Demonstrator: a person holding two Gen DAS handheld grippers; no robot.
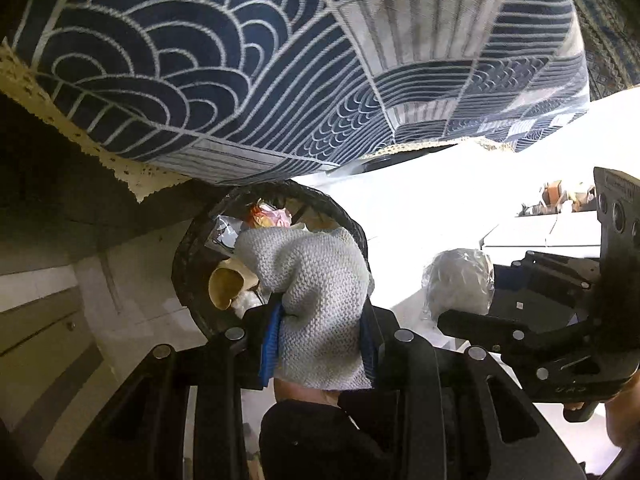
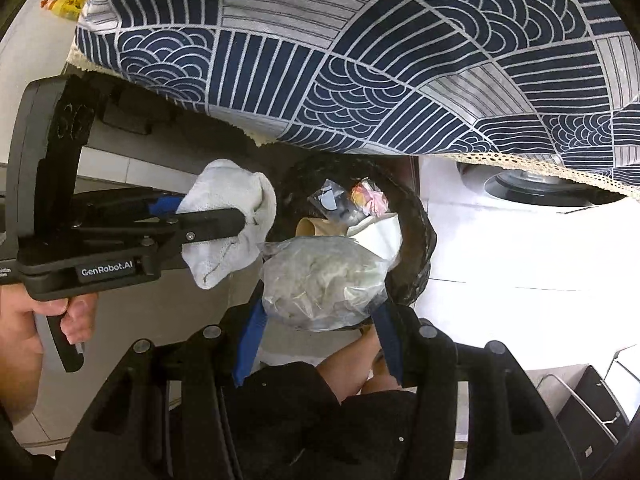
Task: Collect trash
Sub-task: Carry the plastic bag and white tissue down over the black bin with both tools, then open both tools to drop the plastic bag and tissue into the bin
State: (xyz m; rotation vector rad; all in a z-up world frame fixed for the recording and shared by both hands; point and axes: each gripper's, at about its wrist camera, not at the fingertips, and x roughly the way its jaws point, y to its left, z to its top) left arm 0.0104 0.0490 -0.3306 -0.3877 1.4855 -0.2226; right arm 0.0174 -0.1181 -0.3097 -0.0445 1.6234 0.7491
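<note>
Now both tools (image 1: 320, 344) (image 2: 320, 336) loaded over bin (image 2: 416, 216)

Tablecloth (image 1: 240, 60) overhangs bin (image 1: 188, 264) mouth; bin near-full.

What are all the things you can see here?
white knitted cloth: one, white, pinched in the left gripper above the bin
clear plastic bag of pale scraps: one, see-through, clamped in the right gripper over the bin
round black-lined trash bin: one, black, on the floor below the tablecloth, rubbish inside
blue and white patterned tablecloth: one, hanging above
left gripper: one, black with blue pads
right gripper: one, black with blue pads
hand: one, gripping the left handle
</note>
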